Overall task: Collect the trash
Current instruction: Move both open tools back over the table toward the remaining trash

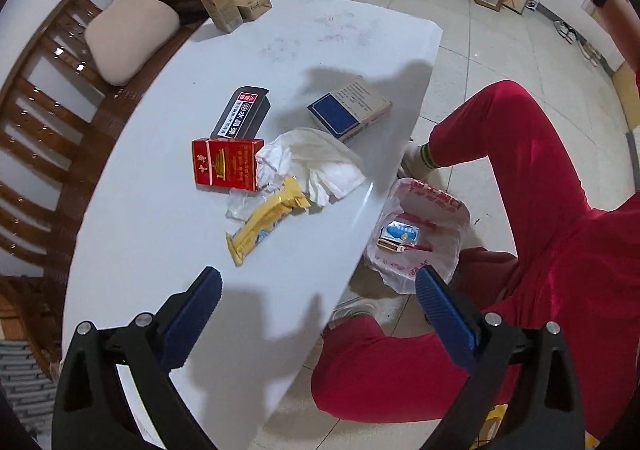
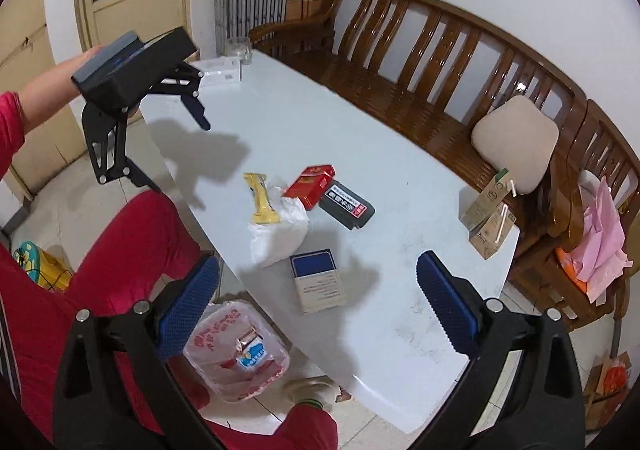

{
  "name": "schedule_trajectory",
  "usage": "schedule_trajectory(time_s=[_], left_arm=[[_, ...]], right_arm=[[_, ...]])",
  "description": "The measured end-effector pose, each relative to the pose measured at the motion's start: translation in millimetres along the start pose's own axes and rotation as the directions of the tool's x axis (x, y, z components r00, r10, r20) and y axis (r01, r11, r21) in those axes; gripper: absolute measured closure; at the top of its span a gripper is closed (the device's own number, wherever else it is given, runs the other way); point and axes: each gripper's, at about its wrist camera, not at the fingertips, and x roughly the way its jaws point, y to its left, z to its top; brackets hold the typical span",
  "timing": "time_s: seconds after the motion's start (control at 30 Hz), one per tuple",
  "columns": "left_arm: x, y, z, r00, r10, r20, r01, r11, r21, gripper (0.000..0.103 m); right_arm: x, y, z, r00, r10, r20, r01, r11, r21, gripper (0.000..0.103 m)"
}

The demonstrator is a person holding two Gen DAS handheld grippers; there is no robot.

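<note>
On the white table (image 1: 168, 234) lie a red cigarette box (image 1: 224, 165), a black packet (image 1: 241, 114), a crumpled white tissue (image 1: 316, 166), a yellow wrapper (image 1: 264, 224) and a blue-and-grey box (image 1: 350, 112). They also show in the right wrist view: red box (image 2: 310, 185), black packet (image 2: 346, 207), tissue (image 2: 280, 236), yellow wrapper (image 2: 261, 197), blue box (image 2: 318, 280). A bin lined with a plastic bag (image 1: 418, 234) stands on the floor by the table edge, with trash inside (image 2: 236, 350). My left gripper (image 1: 318, 292) is open and empty above the table's near edge. My right gripper (image 2: 318, 282) is open and empty.
Two drink cartons with straws (image 1: 224, 4) stand at the table's far end (image 2: 486, 218). A wooden bench (image 2: 420, 62) with a beige cushion (image 2: 516, 138) runs along the table. A glass jar (image 2: 239, 50) and white box (image 2: 220, 70) sit at the other end. The person's red-clad legs (image 1: 520, 186) are beside the bin.
</note>
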Motion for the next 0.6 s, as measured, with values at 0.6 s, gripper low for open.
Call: schedule_trajectory(time_s=[0.6], left_arm=[[110.1, 59.7, 17.8, 0.986, -0.103, -0.129, 0.103, 0.995, -0.007, 0.008]], right_arm=[[144.0, -10.0, -7.1, 0.945, 0.155, -0.289, -0.188, 0.978, -0.087, 0.007]])
